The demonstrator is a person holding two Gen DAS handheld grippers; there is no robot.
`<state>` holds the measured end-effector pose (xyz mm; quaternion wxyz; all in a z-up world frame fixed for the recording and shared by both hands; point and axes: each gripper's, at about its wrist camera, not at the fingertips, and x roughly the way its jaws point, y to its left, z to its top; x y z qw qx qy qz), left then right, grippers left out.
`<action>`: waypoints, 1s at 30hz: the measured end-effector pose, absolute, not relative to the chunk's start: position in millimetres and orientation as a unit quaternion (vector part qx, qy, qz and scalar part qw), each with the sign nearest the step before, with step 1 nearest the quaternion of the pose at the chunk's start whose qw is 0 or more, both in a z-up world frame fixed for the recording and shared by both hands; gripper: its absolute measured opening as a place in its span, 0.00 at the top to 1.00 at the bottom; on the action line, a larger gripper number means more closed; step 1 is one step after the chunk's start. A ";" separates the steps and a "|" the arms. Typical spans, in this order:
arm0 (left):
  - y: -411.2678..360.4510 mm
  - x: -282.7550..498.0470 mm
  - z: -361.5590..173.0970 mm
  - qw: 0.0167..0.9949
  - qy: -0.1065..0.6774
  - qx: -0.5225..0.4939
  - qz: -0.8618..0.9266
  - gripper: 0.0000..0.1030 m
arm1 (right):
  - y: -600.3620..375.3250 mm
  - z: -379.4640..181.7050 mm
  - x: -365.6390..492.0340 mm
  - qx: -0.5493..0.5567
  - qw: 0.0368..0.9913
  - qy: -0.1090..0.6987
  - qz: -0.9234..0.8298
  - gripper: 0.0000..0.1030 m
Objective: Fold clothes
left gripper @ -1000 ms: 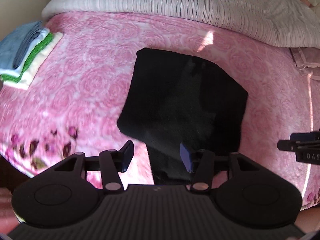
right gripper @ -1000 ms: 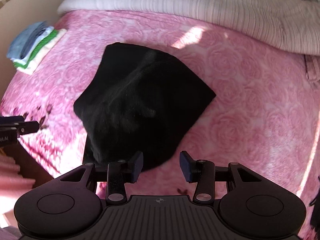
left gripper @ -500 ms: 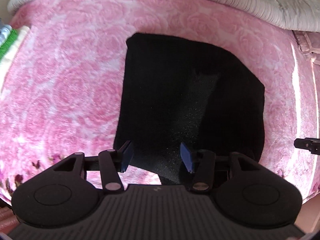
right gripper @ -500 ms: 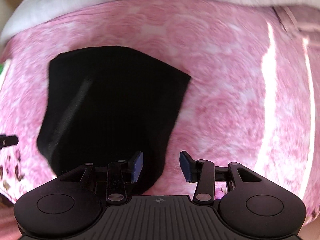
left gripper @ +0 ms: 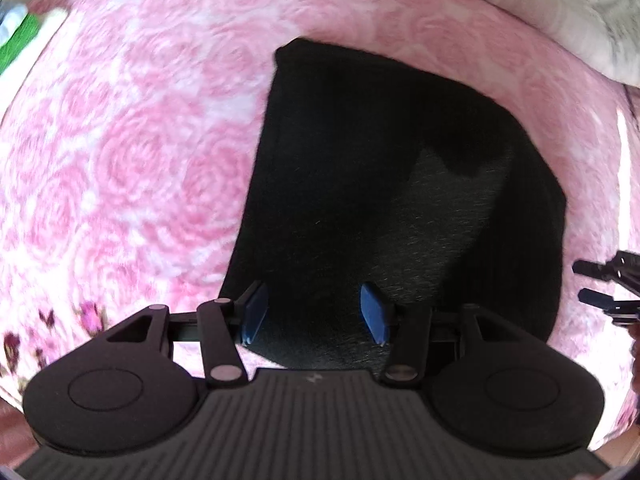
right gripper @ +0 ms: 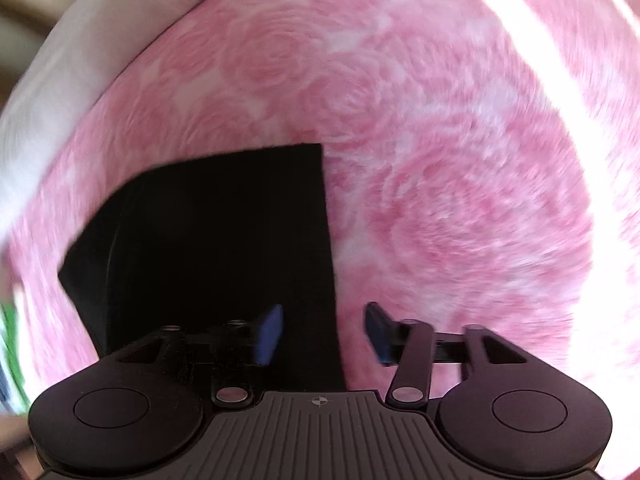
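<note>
You've got the pink rose-patterned bedspread point(left gripper: 132, 168) filling both views, with a pale striped quilt point(left gripper: 592, 20) bunched along its far edge. In the middle of the bedspread lies the black garment point(left gripper: 400, 184), already a flat, roughly rectangular packet, one layer showing over another near its centre. Off at the far left corner there's a sliver of green and white, probably a stack of folded items point(left gripper: 20, 40), too blurred to call.

Now your left gripper point(left gripper: 314, 314): fingers spread wide, nothing between them, poised over the near edge of the garment, left pad close to the near left corner. Your right gripper point(right gripper: 324, 334) is wide open and empty too, straddling the garment's right edge point(right gripper: 326, 240), one pad over black cloth, the other over pink. Whether either pad touches fabric, you can't tell from here.

This looks like the set-up for the next fold. Do it well: come down square on the near edge, catch every layer, not just the top one, and pinch at matching points near both corners. Lift evenly so the edge stays straight, carry it to the far edge, line up the corners before letting go. That plush bedspread may snag, so avoid dragging.
</note>
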<state>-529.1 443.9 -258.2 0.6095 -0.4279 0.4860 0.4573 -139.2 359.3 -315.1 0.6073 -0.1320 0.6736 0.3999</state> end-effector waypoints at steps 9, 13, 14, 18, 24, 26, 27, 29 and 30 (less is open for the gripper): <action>440.8 -541.7 -274.0 0.583 0.486 -0.444 0.476 0.53 | 369.7 -367.4 -131.7 -0.047 0.591 0.700 0.398 0.70; 444.6 -540.7 -270.8 0.588 0.480 -0.446 0.474 0.53 | 360.0 -343.1 -153.4 -0.077 0.552 0.661 0.503 0.97; 446.4 -540.1 -269.3 0.591 0.478 -0.445 0.474 0.53 | 354.5 -333.1 -157.9 -0.082 0.543 0.647 0.528 0.97; 454.1 -539.8 -262.9 0.606 0.471 -0.434 0.472 0.53 | 321.2 -289.2 -173.8 -0.107 0.493 0.609 0.612 0.98; 477.3 -539.5 -275.4 0.614 0.469 -0.432 0.464 0.52 | 279.5 -304.2 -166.6 -0.160 0.480 0.663 0.552 0.91; 489.1 -540.6 -285.7 0.622 0.467 -0.424 0.463 0.46 | 283.2 -311.2 -145.7 -0.109 0.510 0.685 0.508 0.58; 495.1 -541.2 -290.8 0.626 0.466 -0.420 0.463 0.45 | 286.4 -313.8 -136.1 -0.081 0.522 0.691 0.493 0.37; 509.4 -543.6 -306.7 0.627 0.463 -0.416 0.469 0.45 | 294.9 -319.5 -119.4 -0.025 0.537 0.695 0.478 0.32; 516.8 -544.7 -315.0 0.627 0.461 -0.415 0.471 0.45 | 300.7 -324.0 -113.2 -0.013 0.544 0.696 0.468 0.32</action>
